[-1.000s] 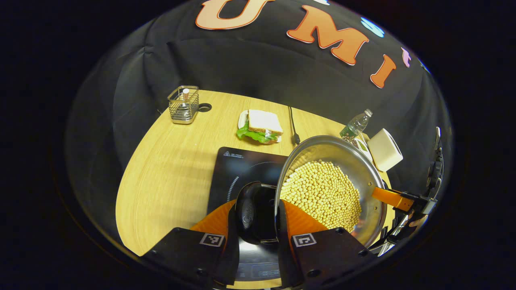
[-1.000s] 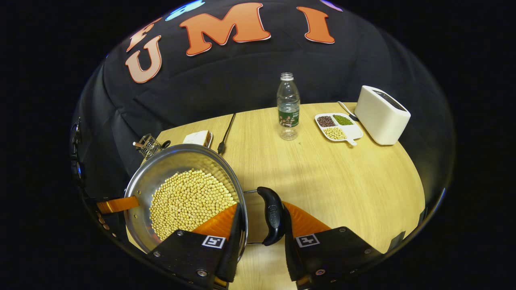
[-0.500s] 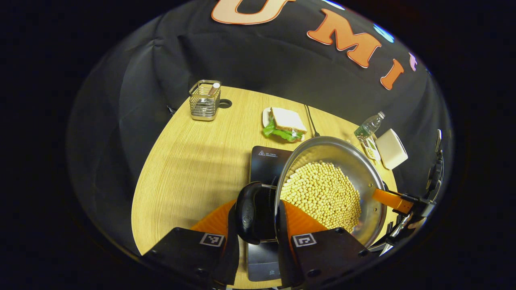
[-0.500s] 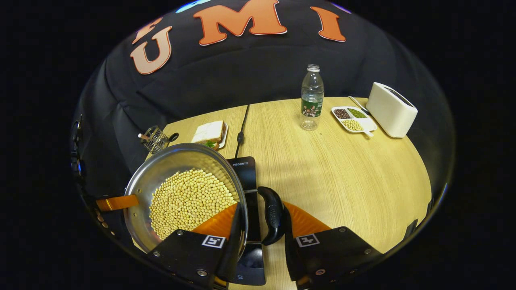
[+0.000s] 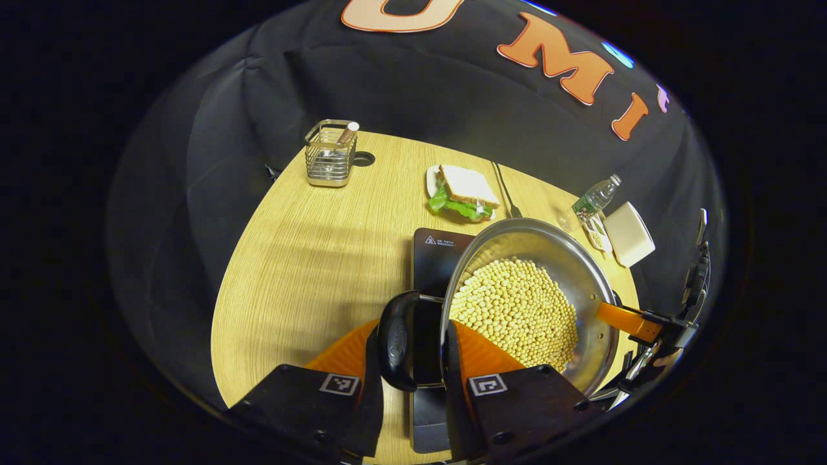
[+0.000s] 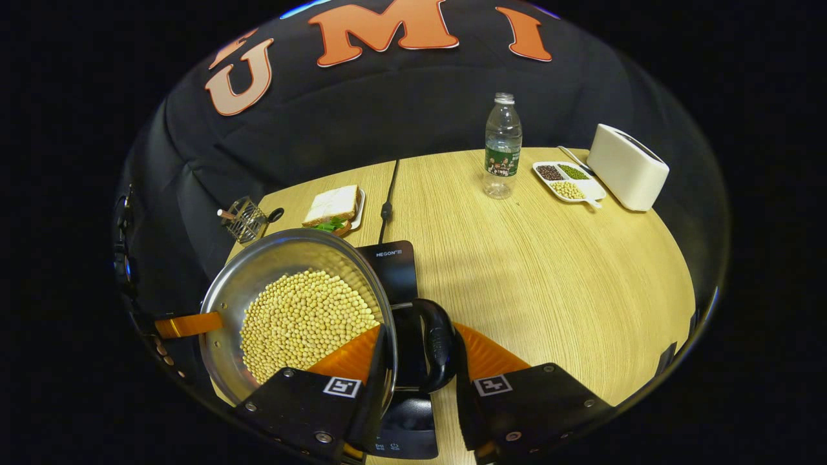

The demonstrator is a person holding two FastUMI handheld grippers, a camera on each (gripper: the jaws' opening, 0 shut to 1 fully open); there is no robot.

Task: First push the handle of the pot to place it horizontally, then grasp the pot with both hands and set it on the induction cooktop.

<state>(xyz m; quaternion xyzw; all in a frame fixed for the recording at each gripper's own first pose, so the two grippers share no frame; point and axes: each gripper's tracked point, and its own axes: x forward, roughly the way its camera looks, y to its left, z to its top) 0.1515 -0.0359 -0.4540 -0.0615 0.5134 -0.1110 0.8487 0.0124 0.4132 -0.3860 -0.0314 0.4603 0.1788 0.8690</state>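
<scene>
A steel pot (image 5: 517, 303) full of pale soybeans hangs between my two grippers above the black induction cooktop (image 5: 434, 255). In the left gripper view my left gripper (image 5: 413, 365) is shut on the pot's black side handle (image 5: 395, 342) and rim. In the right gripper view my right gripper (image 6: 417, 368) is shut on the opposite black handle (image 6: 440, 349) of the pot (image 6: 297, 310). The cooktop (image 6: 395, 265) lies under the pot's right edge. Each view shows the other gripper at the pot's far rim, right gripper (image 5: 646, 323) and left gripper (image 6: 184, 325).
A wire basket (image 5: 329, 155) stands at the table's far left corner. A sandwich on a plate (image 5: 464, 188) and a black cable (image 6: 387, 200) lie behind the cooktop. A water bottle (image 6: 501, 148), a tray of beans (image 6: 568, 184) and a white toaster (image 6: 627, 165) stand at the far right.
Both grippers have carried the pot leftward over the table. The cooktop, unseen in the right gripper view a second ago, now lies beneath the pot.
</scene>
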